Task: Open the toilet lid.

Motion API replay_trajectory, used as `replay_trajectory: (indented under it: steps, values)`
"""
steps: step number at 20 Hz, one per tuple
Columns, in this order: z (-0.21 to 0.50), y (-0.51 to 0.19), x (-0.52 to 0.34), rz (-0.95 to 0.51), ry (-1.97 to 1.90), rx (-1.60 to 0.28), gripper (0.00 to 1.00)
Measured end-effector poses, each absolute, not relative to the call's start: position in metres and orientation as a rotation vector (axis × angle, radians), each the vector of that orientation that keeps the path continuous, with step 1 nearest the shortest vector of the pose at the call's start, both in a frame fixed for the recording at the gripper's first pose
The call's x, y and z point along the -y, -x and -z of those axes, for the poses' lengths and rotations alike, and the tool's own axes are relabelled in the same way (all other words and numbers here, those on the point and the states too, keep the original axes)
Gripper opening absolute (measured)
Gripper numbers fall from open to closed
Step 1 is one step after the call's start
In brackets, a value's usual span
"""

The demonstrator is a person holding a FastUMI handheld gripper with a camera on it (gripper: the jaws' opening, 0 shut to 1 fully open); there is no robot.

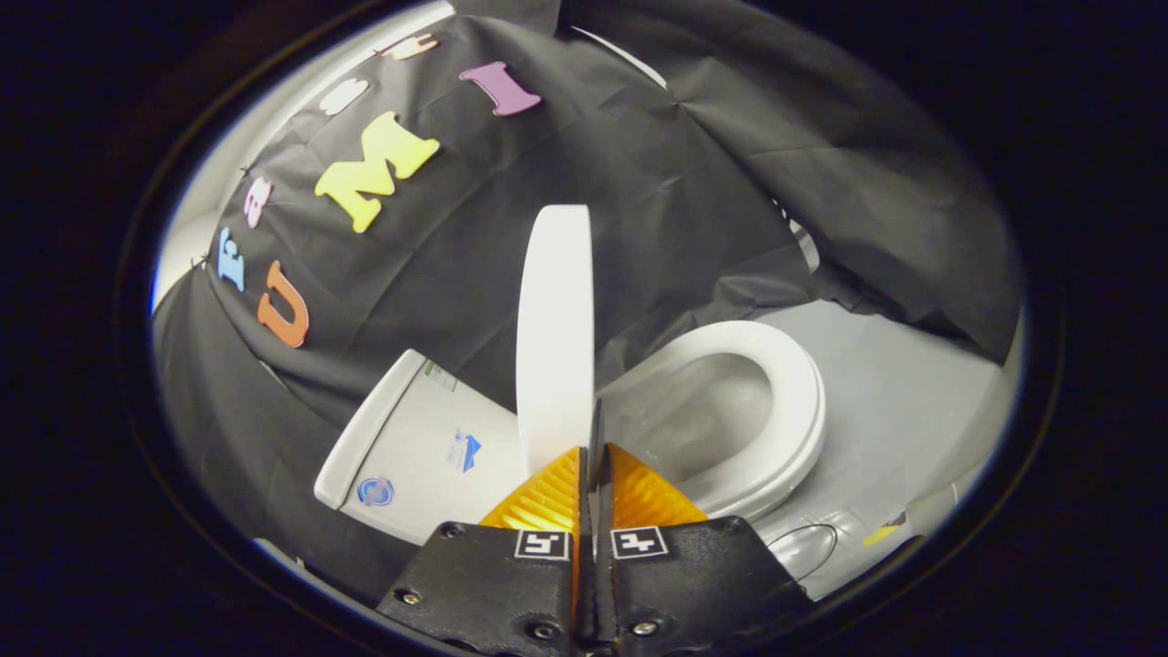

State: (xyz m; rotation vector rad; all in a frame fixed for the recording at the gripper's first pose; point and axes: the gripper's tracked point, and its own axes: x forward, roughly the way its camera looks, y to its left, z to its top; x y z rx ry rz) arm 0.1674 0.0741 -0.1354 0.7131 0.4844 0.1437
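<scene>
The white toilet lid (554, 328) stands raised, seen edge-on, rising straight up just beyond my fingertips. To its right lies the white seat ring (796, 401) around the open bowl (703, 420). To the lid's left is the white tank (420, 447) with stickers on it. My gripper (591, 452) is shut, its two fingers pressed together with nothing between them, and its tips sit at the lower end of the lid's edge, touching or nearly touching it.
Black cloth walls hang behind and around the toilet. A pale grey floor (903, 392) spreads to the right of the seat, with a thin dark cable loop (808, 547) and a small yellow piece (881, 532) lying on it.
</scene>
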Motion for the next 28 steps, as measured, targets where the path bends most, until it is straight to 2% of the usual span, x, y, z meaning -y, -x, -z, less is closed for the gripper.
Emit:
replay_trajectory:
  steps: [28]
  values:
    - [0.071,-0.165,-0.192,-0.192,-0.29,-0.392,0.07]
